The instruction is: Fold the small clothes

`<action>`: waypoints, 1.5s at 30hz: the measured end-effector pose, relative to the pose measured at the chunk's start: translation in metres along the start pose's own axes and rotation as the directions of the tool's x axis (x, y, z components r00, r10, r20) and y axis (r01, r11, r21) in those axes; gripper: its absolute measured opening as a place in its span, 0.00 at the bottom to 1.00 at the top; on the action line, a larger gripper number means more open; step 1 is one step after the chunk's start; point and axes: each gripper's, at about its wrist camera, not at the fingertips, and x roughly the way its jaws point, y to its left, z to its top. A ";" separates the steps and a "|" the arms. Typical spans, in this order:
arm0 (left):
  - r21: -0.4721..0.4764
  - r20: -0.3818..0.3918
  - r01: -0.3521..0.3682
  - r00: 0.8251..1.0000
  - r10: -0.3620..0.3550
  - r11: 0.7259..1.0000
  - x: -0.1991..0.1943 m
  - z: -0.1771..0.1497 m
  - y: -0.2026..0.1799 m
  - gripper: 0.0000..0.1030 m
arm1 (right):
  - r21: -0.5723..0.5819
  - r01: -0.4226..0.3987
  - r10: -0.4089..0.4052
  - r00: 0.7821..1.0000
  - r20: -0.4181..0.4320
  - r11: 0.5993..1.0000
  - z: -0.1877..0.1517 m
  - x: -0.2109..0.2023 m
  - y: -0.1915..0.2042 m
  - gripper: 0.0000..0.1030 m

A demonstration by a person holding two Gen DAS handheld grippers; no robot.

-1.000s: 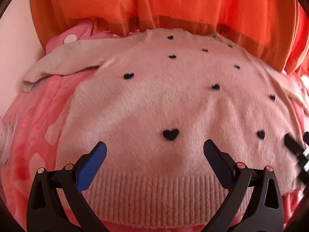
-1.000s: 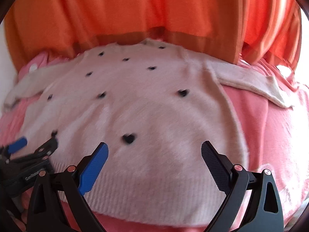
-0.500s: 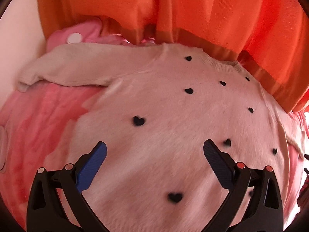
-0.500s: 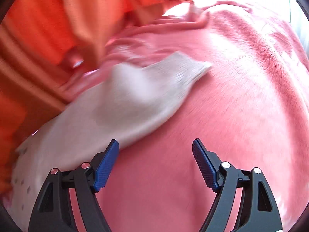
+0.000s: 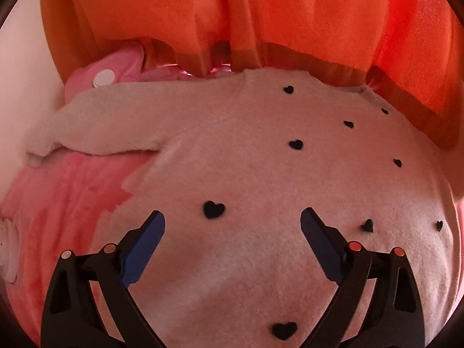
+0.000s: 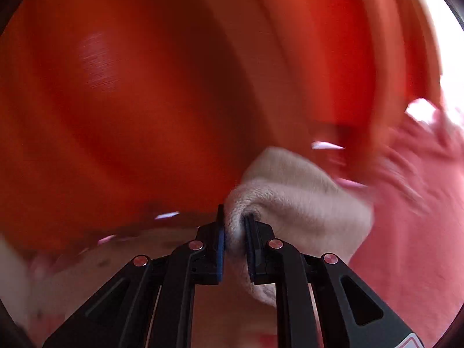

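Observation:
A small cream sweater (image 5: 246, 179) with black hearts lies flat on a pink blanket (image 5: 66, 203), its left sleeve (image 5: 95, 124) stretched out to the left. My left gripper (image 5: 232, 232) is open and empty, hovering over the sweater's body. My right gripper (image 6: 234, 232) is shut on the cuff of the sweater's right sleeve (image 6: 290, 191) and holds it lifted; the view is blurred by motion.
An orange curtain (image 5: 232, 17) hangs behind the sweater and fills most of the right wrist view (image 6: 145, 87). A pink item with a white disc (image 5: 104, 76) lies at the back left. A white object (image 5: 8, 249) sits at the left edge.
My right gripper has closed on the right sleeve cuff and lifted it toward the curtain. My left gripper has moved forward over the sweater's body, still open.

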 end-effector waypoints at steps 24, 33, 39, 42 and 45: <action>-0.378 -0.020 0.324 0.933 -0.358 0.867 0.050 0.041 0.070 0.92 | 0.240 0.100 -0.010 0.937 -0.349 0.966 -0.144 0.006 -0.027 0.58; -0.440 -0.057 0.294 0.934 -0.353 0.849 0.107 0.070 0.052 0.91 | 0.481 0.019 0.170 0.922 -0.347 0.877 -0.152 0.070 -0.057 0.58; -0.361 0.027 0.395 0.910 -0.414 0.845 0.114 0.094 0.042 0.08 | 0.447 -0.030 0.144 0.964 -0.222 0.894 -0.127 0.071 -0.054 0.07; -0.309 0.175 0.472 0.881 -0.439 0.825 0.085 0.110 0.044 0.08 | 0.411 -0.158 0.187 0.982 -0.030 0.898 -0.104 0.036 -0.050 0.07; -0.245 0.248 0.488 0.867 -0.432 0.838 0.060 0.116 0.043 0.09 | 0.366 -0.073 0.106 0.992 -0.071 0.928 -0.107 0.042 -0.055 0.07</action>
